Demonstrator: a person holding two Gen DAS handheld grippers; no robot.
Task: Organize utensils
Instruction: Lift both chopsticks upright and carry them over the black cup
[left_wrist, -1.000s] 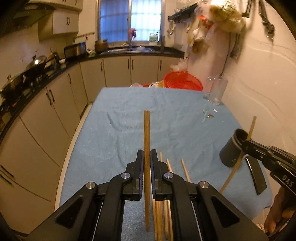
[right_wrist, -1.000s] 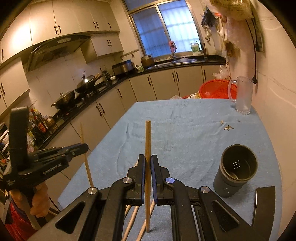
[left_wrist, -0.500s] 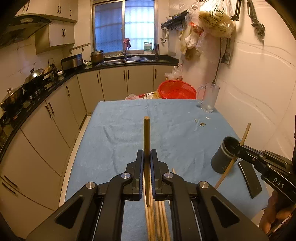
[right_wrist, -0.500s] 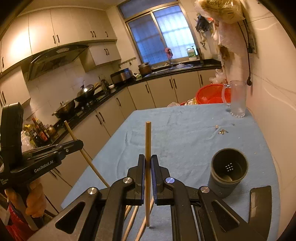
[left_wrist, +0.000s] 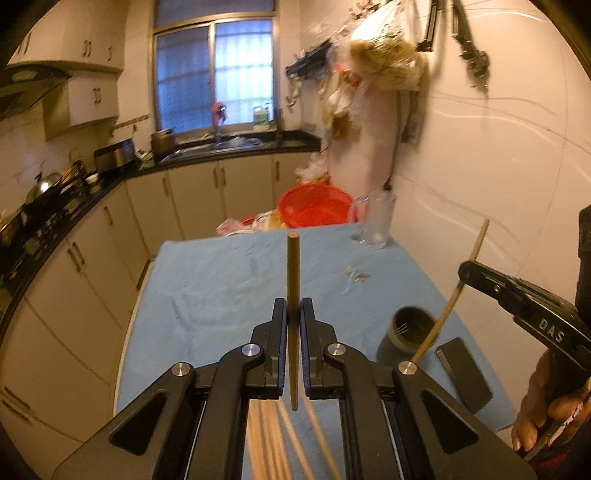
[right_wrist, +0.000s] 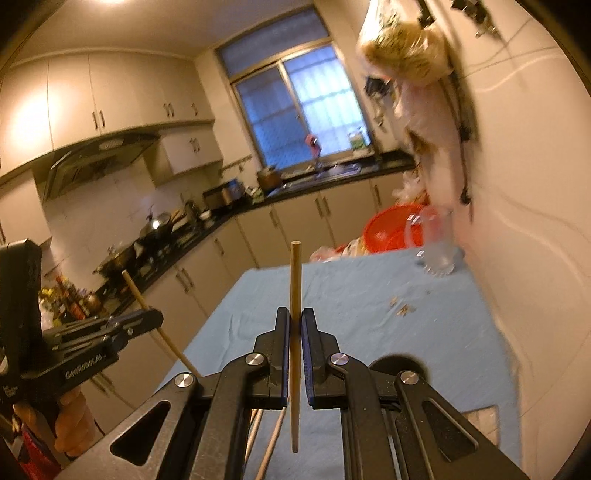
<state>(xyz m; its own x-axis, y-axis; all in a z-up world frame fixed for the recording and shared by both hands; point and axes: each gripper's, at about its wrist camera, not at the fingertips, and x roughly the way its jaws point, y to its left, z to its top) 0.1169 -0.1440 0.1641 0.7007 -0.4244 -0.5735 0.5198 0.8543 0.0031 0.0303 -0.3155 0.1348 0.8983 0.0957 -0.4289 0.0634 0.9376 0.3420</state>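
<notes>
Jaws of the left gripper (left_wrist: 291, 317) clamp an upright chopstick (left_wrist: 293, 280), well left of the holder cup (left_wrist: 406, 332); swinging over, it could clip the other stick. From the right wrist, right gripper (right_wrist: 292, 321) jaws pinch their chopstick (right_wrist: 295, 288) just above that cup's rim (right_wrist: 399, 363); a tilted release could miss it.

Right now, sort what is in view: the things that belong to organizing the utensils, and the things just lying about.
Part of the job:
- left gripper, shut on a chopstick
- right gripper, shut on its own chopstick
- dark holder cup
- loose chopsticks on the blue cloth

Lying about:
- red basket
- glass mug
- black flat item
</notes>
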